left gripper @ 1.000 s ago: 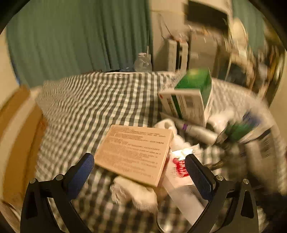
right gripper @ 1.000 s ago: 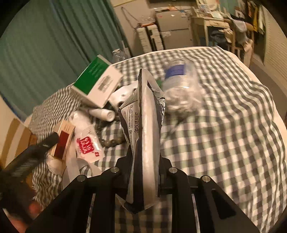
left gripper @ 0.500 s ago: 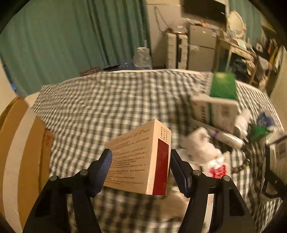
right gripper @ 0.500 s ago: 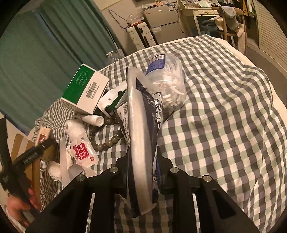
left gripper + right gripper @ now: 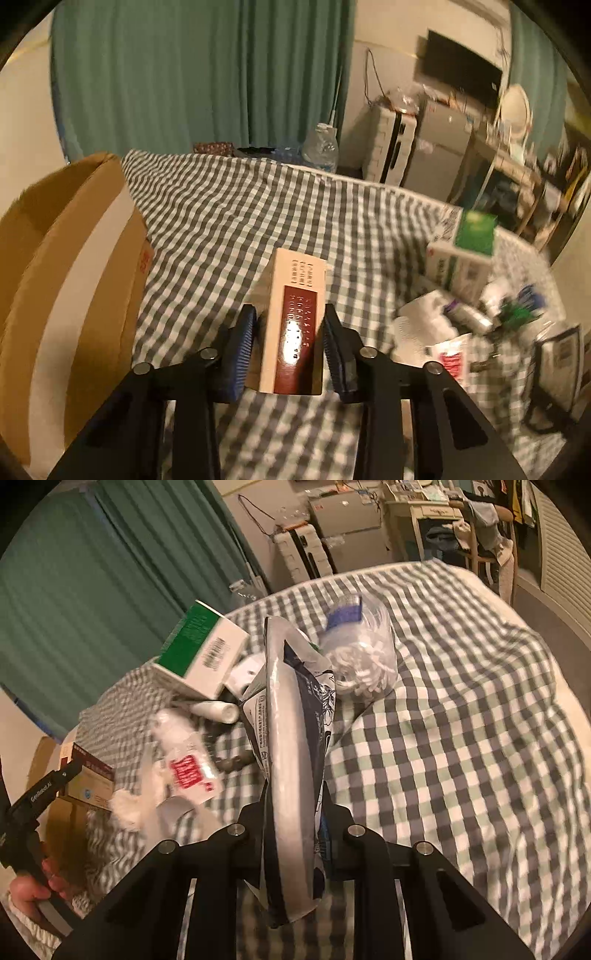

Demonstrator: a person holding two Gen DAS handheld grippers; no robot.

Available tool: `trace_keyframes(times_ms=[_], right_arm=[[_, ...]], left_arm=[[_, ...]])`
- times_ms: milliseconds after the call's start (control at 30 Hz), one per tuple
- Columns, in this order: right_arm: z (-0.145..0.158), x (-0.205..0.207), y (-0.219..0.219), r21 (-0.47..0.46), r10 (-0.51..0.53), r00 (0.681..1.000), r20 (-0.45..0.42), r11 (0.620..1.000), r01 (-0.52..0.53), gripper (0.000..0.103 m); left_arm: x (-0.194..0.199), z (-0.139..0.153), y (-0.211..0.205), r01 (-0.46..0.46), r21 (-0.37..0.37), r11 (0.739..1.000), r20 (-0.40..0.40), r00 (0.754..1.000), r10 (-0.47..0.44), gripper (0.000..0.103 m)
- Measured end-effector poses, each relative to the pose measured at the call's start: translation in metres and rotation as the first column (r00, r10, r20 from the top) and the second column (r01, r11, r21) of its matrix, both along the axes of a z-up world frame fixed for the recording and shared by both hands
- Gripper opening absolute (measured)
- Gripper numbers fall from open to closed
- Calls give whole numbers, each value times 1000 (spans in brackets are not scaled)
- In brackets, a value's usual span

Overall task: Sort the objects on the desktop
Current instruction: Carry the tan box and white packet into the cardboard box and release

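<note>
Tan box (image 5: 293, 321) sits clamped in left hand-held gripper (image 5: 288, 325); right hand-held gripper (image 5: 295, 794) pinches a pouch (image 5: 291, 746).

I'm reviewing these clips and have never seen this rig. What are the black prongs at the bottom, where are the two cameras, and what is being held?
No robot: a person carries two tools, each with a fisheye camera looking along its fingers. The left hand-held gripper is shut on a tan and dark-red cardboard box, beside an open brown cardboard carton. The right hand-held gripper is shut on a flat white and navy plastic pouch. On the checked cloth lie a green and white box, a clear bag of white bits and other clutter.
</note>
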State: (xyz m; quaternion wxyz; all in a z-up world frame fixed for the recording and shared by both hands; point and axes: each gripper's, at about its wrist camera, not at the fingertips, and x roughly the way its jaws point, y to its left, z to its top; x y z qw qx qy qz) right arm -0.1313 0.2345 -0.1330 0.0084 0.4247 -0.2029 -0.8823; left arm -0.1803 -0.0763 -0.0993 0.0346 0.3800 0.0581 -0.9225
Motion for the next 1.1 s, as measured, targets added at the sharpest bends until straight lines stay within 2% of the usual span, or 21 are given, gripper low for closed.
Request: trace_keyframes(times_ms=[133, 267, 333, 433, 533, 600, 633, 733, 800, 867, 967, 1000, 1033, 1067, 1100], right_arm=[[32, 20, -16, 24, 53, 998, -36, 998, -52, 19], [74, 44, -49, 7, 134, 987, -87, 991, -134, 19], [95, 49, -71, 29, 183, 977, -109, 983, -181, 19], [136, 48, -118, 40, 288, 943, -165, 958, -285, 19], [169, 39, -173, 40, 393, 895, -208, 918, -394, 19], [187, 28, -219, 48, 467, 856, -223, 882, -469, 19], [191, 24, -236, 48, 492, 840, -229, 868, -495, 19], [192, 2, -306, 39, 601, 775, -196, 794, -607, 19], [181, -13, -345, 8, 655, 740, -156, 750, -662, 19], [167, -26, -379, -7, 685, 719, -118, 723, -690, 19], [148, -39, -416, 5, 702, 709, -67, 711, -703, 22], [145, -41, -423, 17, 700, 711, -61, 713, -701, 22], [144, -43, -427, 23, 698, 714, -59, 716, -698, 34], [144, -46, -429, 34, 684, 727, -60, 729, -683, 49], [146, -48, -426, 52, 660, 749, -63, 752, -658, 56]], left_arm=[[26, 23, -10, -11, 98, 995, -30, 999, 14, 32], [52, 63, -27, -2, 179, 984, -112, 993, 23, 32], [69, 90, -47, -15, 226, 974, -167, 984, 54, 32], [86, 123, -82, -39, 267, 963, -223, 969, 102, 32], [98, 141, -122, -112, 284, 952, -243, 952, 184, 32], [104, 146, -152, -217, 261, 941, -244, 928, 282, 32], [108, 146, -167, -294, 217, 931, -248, 906, 343, 32], [111, 134, -199, -393, 172, 904, -239, 873, 425, 32], [107, 117, -222, -436, 187, 880, -184, 865, 468, 32], [104, 100, -237, -468, 197, 861, -135, 857, 497, 32], [101, 88, -252, -478, 224, 849, -98, 856, 508, 33], [100, 85, -255, -478, 243, 844, -97, 854, 512, 40], [104, 85, -259, -478, 255, 840, -98, 852, 515, 45], [102, 85, -261, -509, 246, 825, -87, 836, 541, 67], [103, 86, -263, -535, 240, 810, -80, 821, 566, 94]])
